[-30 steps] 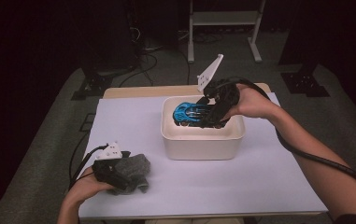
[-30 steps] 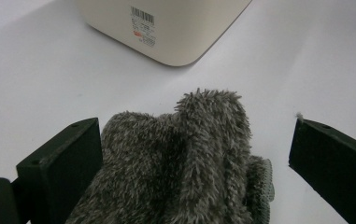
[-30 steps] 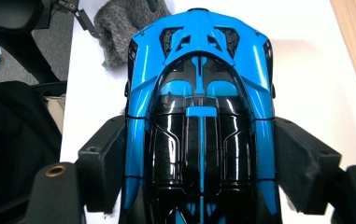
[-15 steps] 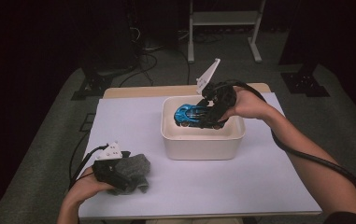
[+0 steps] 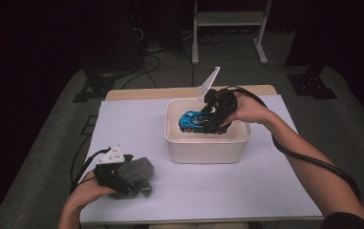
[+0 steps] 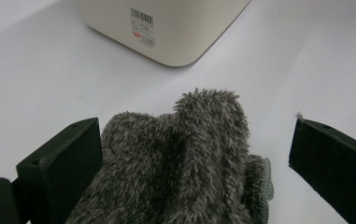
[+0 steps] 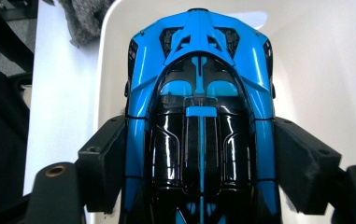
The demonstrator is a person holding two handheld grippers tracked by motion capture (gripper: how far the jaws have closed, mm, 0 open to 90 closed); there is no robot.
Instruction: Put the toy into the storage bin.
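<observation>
Toy car going into the tub

On the white bench (image 5: 265, 191) the cream tub (image 5: 207, 148) takes the blue toy car (image 7: 199, 116), gripped across its sides by the right claw (image 5: 216, 116) for lowering in; nearby, the left claw (image 6: 189, 186) straddles the grey fuzzy cloth (image 6: 189, 154), jaws wide, nothing blocking.

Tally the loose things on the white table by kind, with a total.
Toy car, blue and black: 1
Cream bin: 1
Grey fuzzy cloth: 1
Total: 3
</observation>
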